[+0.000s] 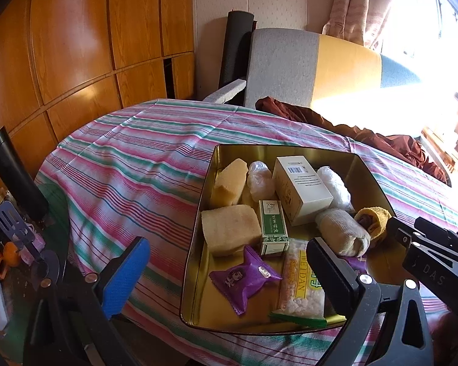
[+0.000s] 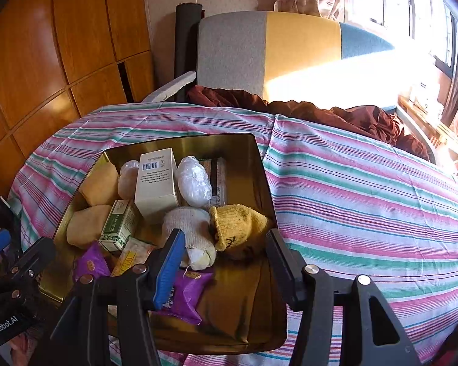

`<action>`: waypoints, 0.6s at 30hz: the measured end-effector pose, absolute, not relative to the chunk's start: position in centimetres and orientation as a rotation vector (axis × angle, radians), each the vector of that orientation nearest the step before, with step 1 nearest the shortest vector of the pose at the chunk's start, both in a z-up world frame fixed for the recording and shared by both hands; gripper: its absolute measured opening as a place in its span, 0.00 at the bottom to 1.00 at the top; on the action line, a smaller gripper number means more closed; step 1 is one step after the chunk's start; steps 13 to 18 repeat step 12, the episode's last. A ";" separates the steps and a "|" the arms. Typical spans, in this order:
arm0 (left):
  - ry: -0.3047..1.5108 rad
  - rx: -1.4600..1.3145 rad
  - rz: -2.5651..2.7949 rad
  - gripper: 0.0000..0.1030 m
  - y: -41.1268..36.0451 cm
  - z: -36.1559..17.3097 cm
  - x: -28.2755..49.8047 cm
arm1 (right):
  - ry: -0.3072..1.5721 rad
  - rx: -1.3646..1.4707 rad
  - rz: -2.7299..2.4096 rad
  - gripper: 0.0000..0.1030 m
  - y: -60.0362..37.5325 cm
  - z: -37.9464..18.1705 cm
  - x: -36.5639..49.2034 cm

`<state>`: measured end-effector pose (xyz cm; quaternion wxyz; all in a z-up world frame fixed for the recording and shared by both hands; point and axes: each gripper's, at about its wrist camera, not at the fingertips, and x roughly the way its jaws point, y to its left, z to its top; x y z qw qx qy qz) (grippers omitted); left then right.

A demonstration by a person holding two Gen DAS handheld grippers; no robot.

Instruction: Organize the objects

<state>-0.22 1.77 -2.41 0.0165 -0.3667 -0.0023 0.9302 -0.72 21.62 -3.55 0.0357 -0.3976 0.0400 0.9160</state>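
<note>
A gold tin tray [image 1: 368, 180] [image 2: 244, 308] sits on the striped cloth. It holds a white box [image 1: 302, 189] [image 2: 157, 183], a green box [image 1: 273, 228], two yellow sponges [image 1: 230, 228], plastic-wrapped white bundles [image 1: 261, 180], a purple snack packet [image 1: 244, 277] [image 2: 186, 296], a rice-cracker pack [image 1: 302, 280], a rolled white sock [image 1: 342, 231] [image 2: 189, 225] and a rolled yellow sock [image 1: 375, 222] [image 2: 241, 225]. My left gripper [image 1: 229, 274] hovers wide open over the tray's near-left part, above the purple packet. My right gripper [image 2: 226, 262] stands open and empty just short of the socks.
The striped cloth [image 2: 366, 201] stretches to the right of the tray. A grey and yellow chair [image 1: 314, 64] and crumpled brown fabric [image 2: 336, 116] lie behind. A cluttered low table [image 1: 15, 250] with a black cylinder [image 1: 12, 174] stands at the left, before wooden cabinets [image 1: 76, 45].
</note>
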 end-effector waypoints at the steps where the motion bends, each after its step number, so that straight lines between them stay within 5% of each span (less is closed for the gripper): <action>1: -0.008 -1.141 2.891 1.00 1.7 -2.4 -0.3 | 0.122 -1.226 2.814 0.54 21.5 -3.6 -0.8; 18: -0.018 -1.138 2.887 1.00 1.4 -2.9 -0.3 | 0.094 -1.259 2.820 0.54 20.5 -4.1 -1.0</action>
